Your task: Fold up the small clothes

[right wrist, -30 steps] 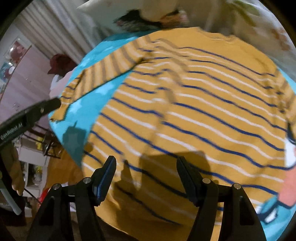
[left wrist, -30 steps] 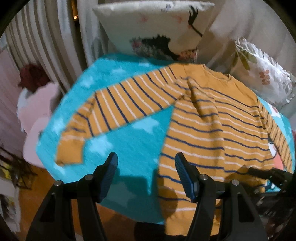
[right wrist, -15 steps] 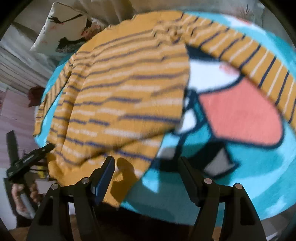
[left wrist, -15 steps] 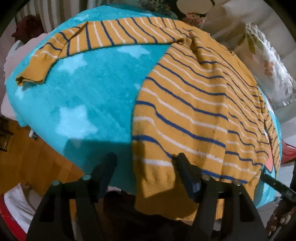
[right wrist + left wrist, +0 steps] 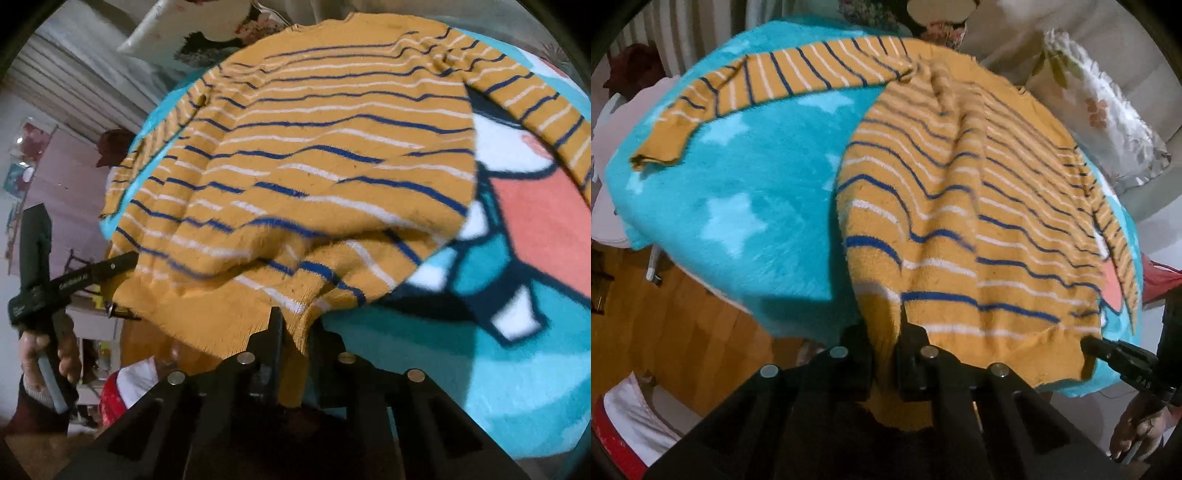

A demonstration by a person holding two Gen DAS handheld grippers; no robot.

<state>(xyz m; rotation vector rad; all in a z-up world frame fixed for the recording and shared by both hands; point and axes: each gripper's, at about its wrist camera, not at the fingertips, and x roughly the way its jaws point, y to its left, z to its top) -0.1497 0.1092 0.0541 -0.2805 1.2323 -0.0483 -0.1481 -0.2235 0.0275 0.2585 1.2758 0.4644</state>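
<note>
Striped sweater (image 5: 960, 206) on blanket (image 5: 738, 206), each hand-held gripper (image 5: 884, 328) (image 5: 293, 332) clamping its hem

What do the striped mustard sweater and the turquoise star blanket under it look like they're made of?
Mustard sweater with navy and white stripes: looks like soft knit, matte and slightly fuzzy, with a ribbed hem; it bunches into soft wrinkles where the left gripper and right gripper pinch that hem. Turquoise star-print blanket: probably plush fleece, with a dense, short, dull pile. The exact fibre of either cannot be told.

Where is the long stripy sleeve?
In the left wrist view, the sweater's sleeve stretches out to the upper left across the turquoise star blanket, its cuff near the blanket's left edge.
</note>
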